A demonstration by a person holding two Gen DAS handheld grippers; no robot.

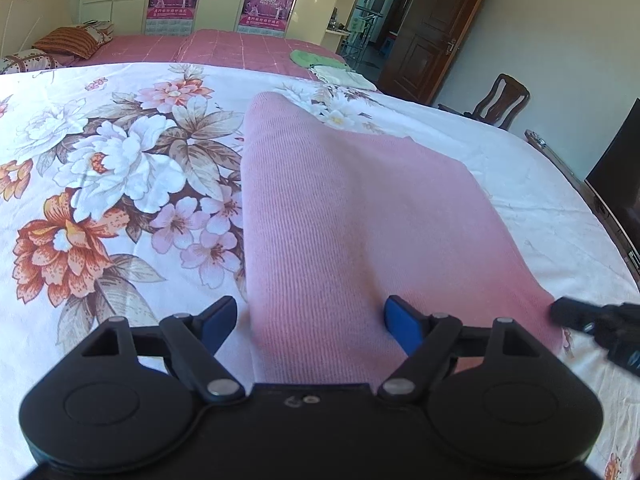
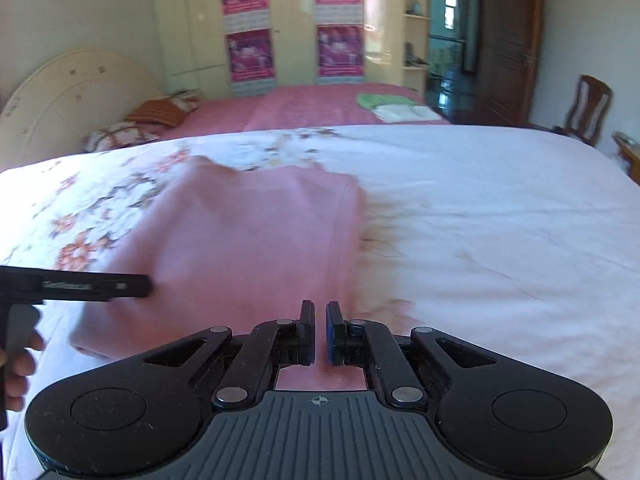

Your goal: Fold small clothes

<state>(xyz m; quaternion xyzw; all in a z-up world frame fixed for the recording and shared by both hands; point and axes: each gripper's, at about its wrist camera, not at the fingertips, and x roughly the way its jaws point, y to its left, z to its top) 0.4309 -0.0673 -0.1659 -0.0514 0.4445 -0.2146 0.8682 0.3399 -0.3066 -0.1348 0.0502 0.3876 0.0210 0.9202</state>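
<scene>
the pink knit garment (image 1: 340, 220) lies spread on the floral bedsheet (image 1: 100, 168), one long edge raised into a soft ridge that runs away from the left camera. the left hand-held gripper (image 1: 310, 322) hangs over the near end of the cloth with its blue pads (image 1: 402, 322) standing wide apart, nothing pinched between them; the left pad sits over the sheet just off the garment's edge, the right pad over the pink fabric. over on the right, the right hand-held gripper (image 2: 320, 332) has its jaws drawn together at the near hem of the garment (image 2: 248, 248), with only a thin slit between the pads; whether fabric is caught in that slit, can't tell, the view is blurred. from the right camera the left tool shows as a black bar at the cloth's left side, a person's fingers (image 2: 18, 364) wrapped around its handle. behind, a second bed with a pink checked cover (image 1: 240, 48) carries a green cloth (image 1: 312, 59) and a pale folded one (image 1: 340, 76).
</scene>
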